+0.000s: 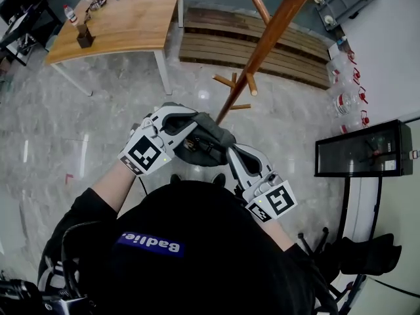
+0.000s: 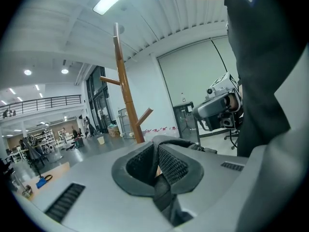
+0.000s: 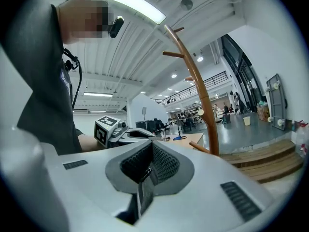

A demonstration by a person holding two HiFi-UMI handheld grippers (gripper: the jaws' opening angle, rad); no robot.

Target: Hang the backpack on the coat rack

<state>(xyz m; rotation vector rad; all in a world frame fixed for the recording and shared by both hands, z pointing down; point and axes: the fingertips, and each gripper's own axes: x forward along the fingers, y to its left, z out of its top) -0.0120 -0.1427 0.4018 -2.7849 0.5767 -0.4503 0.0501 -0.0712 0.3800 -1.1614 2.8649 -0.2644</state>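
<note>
Marble floor [image 1: 52, 130], wooden desk [image 1: 131, 18], wooden steps [image 1: 275, 48]

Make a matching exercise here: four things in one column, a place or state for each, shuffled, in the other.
1 coat rack
2 table
3 backpack
4 left hand-held gripper

a shut on a dark strap
b black, bottom of head view
c upper left corner of head view
d wooden pole with pegs, upper right

Pairs: 1-d, 2-c, 3-b, 4-a

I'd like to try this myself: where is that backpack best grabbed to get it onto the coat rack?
Probably by its straps, from the person's side. The left gripper and right gripper are each shut on one, so the backpack sits between them, facing the coat rack.
</note>
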